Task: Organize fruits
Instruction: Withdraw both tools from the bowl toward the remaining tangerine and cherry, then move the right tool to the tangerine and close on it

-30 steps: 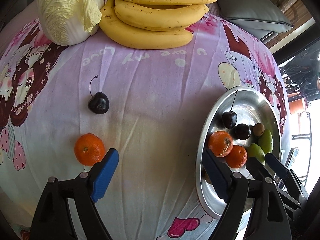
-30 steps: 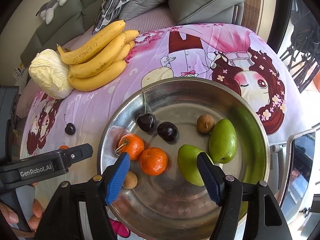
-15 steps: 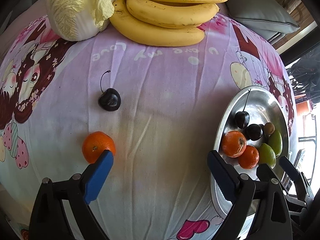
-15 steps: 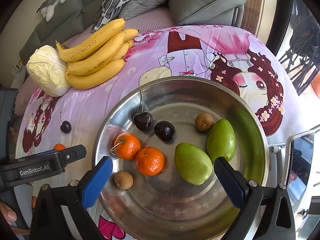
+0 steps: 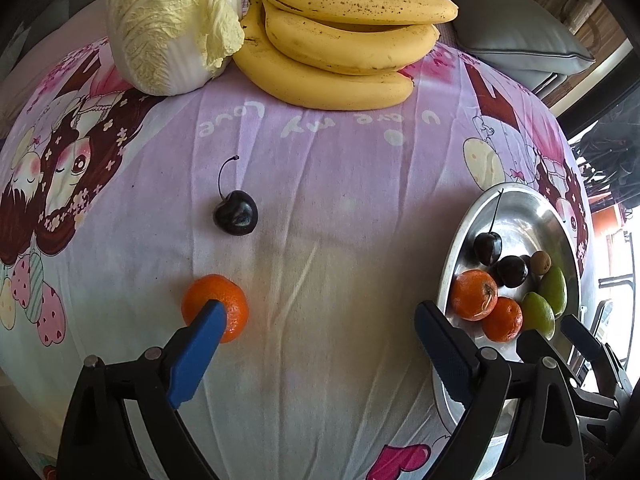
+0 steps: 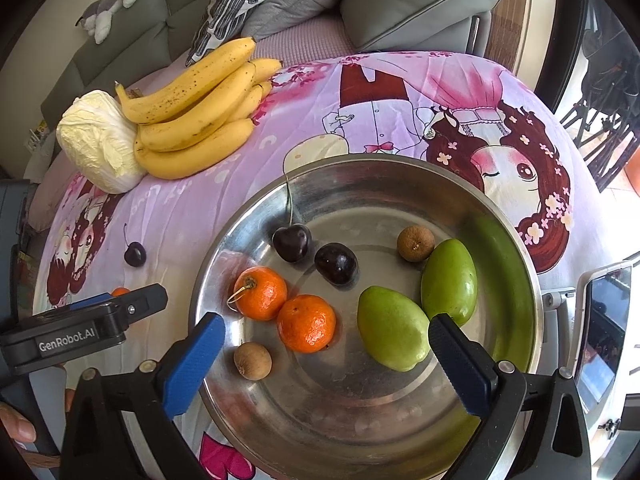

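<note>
A steel bowl (image 6: 516, 248) holds two tangerines (image 6: 306, 322), two dark cherries (image 6: 335, 263), two green fruits (image 6: 390, 332) and two small brown longans (image 6: 253, 360). My right gripper (image 6: 326, 340) hangs open over the bowl, its blue pads wide apart with nothing pressed between them. On the pink cloth lie a loose tangerine (image 5: 228, 300) and a loose cherry (image 5: 235, 213). My left gripper (image 5: 316, 328) is open above the cloth; its left pad (image 5: 196, 354) covers the near edge of the loose tangerine. The bowl (image 5: 520, 208) sits at the right of the left wrist view.
A bunch of bananas (image 5: 340, 52) and a napa cabbage (image 5: 168, 24) lie at the far side of the cloth. Grey sofa cushions (image 6: 416, 0) stand behind. The left gripper's body (image 6: 76, 328) and a hand (image 6: 18, 428) show at the left of the right wrist view.
The right gripper's jaws opened wide, away from the green fruit that lay between them. The left gripper shifted left toward the loose tangerine and opened a little wider.
</note>
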Demonstrator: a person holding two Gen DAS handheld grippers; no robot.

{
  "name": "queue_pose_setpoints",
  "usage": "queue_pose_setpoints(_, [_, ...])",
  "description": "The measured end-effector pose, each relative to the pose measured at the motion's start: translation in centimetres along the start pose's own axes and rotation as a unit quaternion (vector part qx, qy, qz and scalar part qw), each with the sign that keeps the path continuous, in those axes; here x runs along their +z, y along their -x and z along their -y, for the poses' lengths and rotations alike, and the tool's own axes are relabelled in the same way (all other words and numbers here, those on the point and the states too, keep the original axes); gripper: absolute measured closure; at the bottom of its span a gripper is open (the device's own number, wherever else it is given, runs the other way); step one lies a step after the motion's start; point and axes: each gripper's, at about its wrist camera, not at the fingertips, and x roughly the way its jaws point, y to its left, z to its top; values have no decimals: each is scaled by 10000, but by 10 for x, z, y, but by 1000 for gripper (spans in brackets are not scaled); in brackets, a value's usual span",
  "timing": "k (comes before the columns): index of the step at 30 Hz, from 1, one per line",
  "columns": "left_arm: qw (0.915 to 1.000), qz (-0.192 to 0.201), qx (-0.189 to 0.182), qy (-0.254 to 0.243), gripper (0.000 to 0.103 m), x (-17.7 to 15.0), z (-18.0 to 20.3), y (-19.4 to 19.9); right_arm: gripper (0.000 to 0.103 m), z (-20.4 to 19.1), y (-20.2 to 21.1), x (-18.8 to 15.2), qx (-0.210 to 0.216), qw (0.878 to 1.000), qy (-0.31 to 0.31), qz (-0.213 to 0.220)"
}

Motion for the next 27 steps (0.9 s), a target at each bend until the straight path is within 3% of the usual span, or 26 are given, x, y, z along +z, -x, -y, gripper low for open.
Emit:
queue_pose_setpoints(9, [9995, 307, -59, 71, 8, -8, -19, 13, 0, -11, 5, -1, 187, 9998, -27, 98])
queue_pose_setpoints(15, [9991, 309, -139, 266, 8, -7, -33, 16, 0, -28, 6, -1, 285, 9995, 134, 75])
queue_pose_setpoints(27, [9976, 519, 91, 441, 8, -5, -64, 28, 0, -64, 7, -1, 332, 9982, 503, -21])
